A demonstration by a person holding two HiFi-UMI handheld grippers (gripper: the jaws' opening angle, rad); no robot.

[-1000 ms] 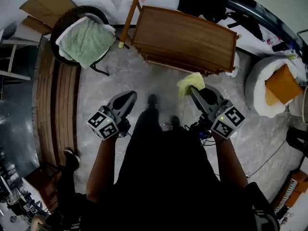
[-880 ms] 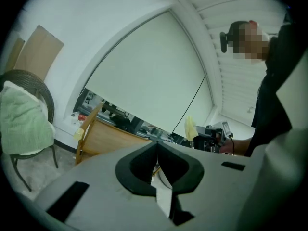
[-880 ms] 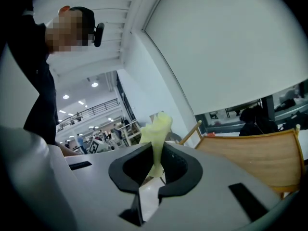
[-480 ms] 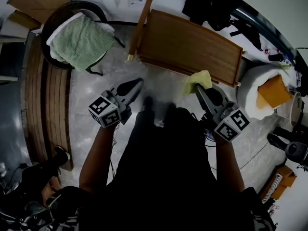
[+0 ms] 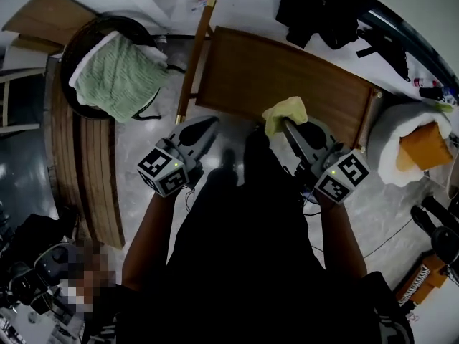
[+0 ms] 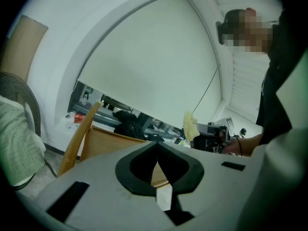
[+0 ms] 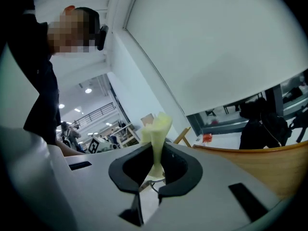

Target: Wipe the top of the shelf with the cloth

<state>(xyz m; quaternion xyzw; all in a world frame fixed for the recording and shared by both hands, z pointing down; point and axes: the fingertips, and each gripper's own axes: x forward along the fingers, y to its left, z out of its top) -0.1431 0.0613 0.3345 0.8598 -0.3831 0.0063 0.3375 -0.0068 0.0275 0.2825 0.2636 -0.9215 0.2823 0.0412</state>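
lab hall, mezzanine railing (image 7: pixel 94 112), ceiling lights (image 7: pixel 88 90)

The pale yellow crumpled cloth (image 5: pixel 286 110) stands bunched upward, its lower end pinched between the jaws of the right gripper (image 5: pixel 284 125). It sits over the near long edge of the brown wooden shelf (image 5: pixel 237 70), about midway along that edge. The shelf's flat rectangular top is smooth. Whether the cloth touches it cannot be told.
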